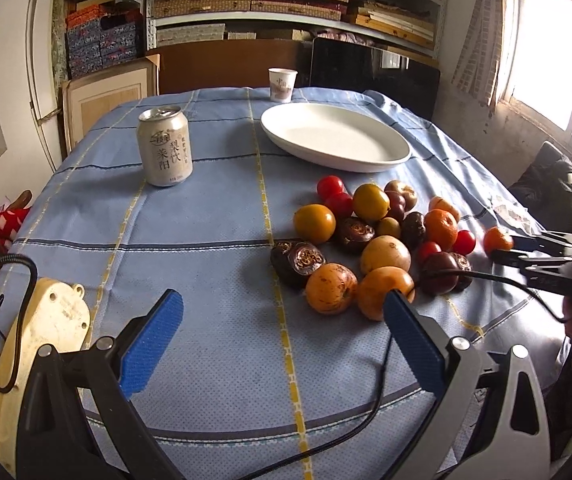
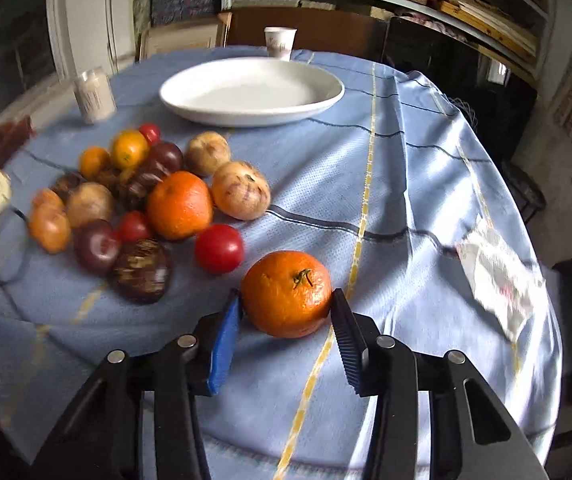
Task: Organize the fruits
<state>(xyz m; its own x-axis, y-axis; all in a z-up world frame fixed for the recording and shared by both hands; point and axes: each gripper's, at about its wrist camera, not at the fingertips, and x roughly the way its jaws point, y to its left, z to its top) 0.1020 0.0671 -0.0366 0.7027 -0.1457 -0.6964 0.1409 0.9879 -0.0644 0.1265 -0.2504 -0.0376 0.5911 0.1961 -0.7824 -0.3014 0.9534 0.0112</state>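
The right gripper (image 2: 286, 312) brackets a lone mandarin (image 2: 287, 294) near the table's right edge, its blue pads (image 2: 224, 346) narrowed to either flank of the fruit; both pads appear to touch the skin, so the fruit looks gripped, though it sits on the blue checked tablecloth (image 2: 398, 184), not yet lifted. The mandarin is round, with no long axis to favour, and its stem faces up. It lies directly ahead of this gripper, set apart from the heap of fruit (image 2: 134, 196) toward the table's left side. The empty white plate (image 2: 252, 90) lies straight beyond it toward the far edge, with bare cloth between: an open path, it seems, for a lift and carry. The right edge, where the cloth drapes off, is close by. The left gripper (image 1: 282, 332) hovers with jaws wide and nothing between them, over the near edge, its right pad just before the nearest persimmon (image 1: 384, 292) of the heap. A drinks can (image 1: 165, 146) and a paper cup (image 1: 282, 84) stand clear of the route.
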